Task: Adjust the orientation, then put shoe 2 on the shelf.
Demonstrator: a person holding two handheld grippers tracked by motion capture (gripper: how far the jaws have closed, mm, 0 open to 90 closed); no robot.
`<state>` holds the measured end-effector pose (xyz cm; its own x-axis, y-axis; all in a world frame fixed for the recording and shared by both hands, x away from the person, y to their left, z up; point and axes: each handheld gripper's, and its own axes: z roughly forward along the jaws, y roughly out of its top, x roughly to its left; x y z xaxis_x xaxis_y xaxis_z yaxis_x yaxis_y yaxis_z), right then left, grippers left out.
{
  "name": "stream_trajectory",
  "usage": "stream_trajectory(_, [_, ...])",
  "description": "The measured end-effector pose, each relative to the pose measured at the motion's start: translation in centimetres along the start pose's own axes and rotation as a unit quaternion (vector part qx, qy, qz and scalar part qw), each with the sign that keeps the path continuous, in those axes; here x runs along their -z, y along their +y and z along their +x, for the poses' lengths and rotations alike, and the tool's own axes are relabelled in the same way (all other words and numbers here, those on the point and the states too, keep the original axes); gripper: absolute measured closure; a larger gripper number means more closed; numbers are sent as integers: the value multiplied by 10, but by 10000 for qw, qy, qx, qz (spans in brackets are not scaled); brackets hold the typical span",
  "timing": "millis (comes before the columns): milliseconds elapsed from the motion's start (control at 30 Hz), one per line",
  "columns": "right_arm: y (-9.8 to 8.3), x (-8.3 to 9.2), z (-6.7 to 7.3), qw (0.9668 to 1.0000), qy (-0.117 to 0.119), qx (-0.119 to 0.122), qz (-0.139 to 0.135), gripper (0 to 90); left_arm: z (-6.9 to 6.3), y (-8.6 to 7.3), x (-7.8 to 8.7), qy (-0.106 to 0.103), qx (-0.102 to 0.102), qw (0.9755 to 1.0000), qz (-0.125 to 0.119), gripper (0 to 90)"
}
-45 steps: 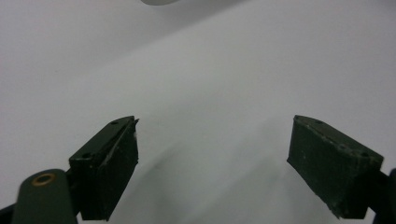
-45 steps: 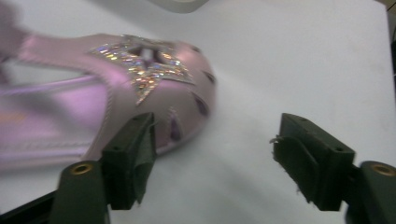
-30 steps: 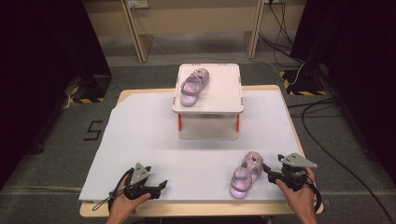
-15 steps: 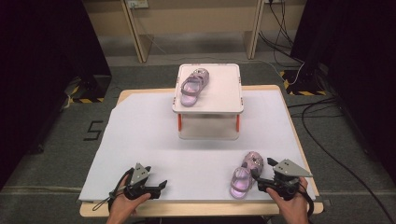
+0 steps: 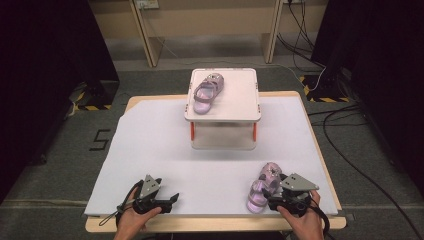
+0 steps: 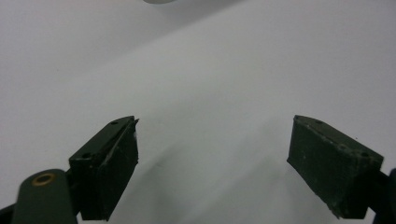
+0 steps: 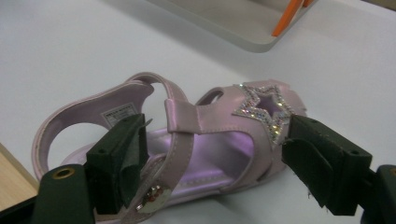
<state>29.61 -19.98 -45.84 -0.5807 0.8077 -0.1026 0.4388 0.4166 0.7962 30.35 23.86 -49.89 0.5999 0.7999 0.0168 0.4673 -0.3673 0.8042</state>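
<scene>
Setting: white-covered surface [image 5: 150, 150] on a wooden top, grey floor around it, dark curtains at both sides.
Raised tray: a white tray [image 5: 240, 100] on orange-legged supports stands at the middle back; a second lilac sandal [image 5: 206, 92] lies on its left part.
Change since a second ago: the right gripper [image 5: 280, 200] has slid leftward along the near edge and now sits right against the near sandal [image 5: 262, 192]; its fingers have just been opening, with the sandal between them. The sandal itself lies where it lay, and the left gripper [image 5: 167, 200] has stayed put.
Right fingers: spread wide, one [image 7: 119, 158] at the heel-strap side, the other at the star-decorated front; neither presses on the sandal.
Left fingers: spread apart [image 6: 112, 163] over bare white surface, nothing between them.
Near sandal place: front right of the surface, near the edge, sole down.
Near sandal axis: long axis runs from near-left to far-right in the high view; toe with the glitter star points away from the person, slightly right; heel strap faces the near edge.
</scene>
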Motion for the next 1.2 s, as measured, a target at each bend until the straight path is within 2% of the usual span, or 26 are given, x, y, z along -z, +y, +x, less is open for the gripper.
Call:
stream_trajectory(133, [2, 3, -1, 9993, -216, 304, 72, 257, 0, 0, 0, -1, -1, 10000, 1, 155])
stream_trajectory(233, [1, 5, -4, 9987, -310, 387, 98, 291, 0, 0, 0, -2, 1, 10000, 1, 155])
stream_trajectory(367, [-1, 6, -5, 9991, -145, 383, 63, 370, 0, 0, 0, -5, 0, 10000, -1, 155])
stream_trajectory(500, [0, 3, -2, 9988, 2, 497, 26, 468, -1, 1, 0, -10, 1, 10000, -8, 155])
stream_trajectory(667, [-2, 0, -2, 9989, 120, 424, 154, 574, -1, 0, 0, 1, -25, 10000, 4, 155])
stream_trajectory(767, [-2, 1, -2, 9988, 247, 414, 122, 698, 0, -1, 0, 19, -23, 10000, 28, 155])
stream_trajectory(800, [-2, 1, -2, 9985, 240, 482, 112, 737, 0, -1, 0, 22, -18, 10000, 22, 155])
stream_trajectory(1000, [0, 4, -2, 9980, 150, 614, 23, 794, -1, 0, 0, 10, -26, 10000, 10, 155])
stream_trajectory(1200, [2, 8, -7, 9985, 250, 451, -157, 812, 0, 0, 0, 33, -33, 10000, 25, 154])
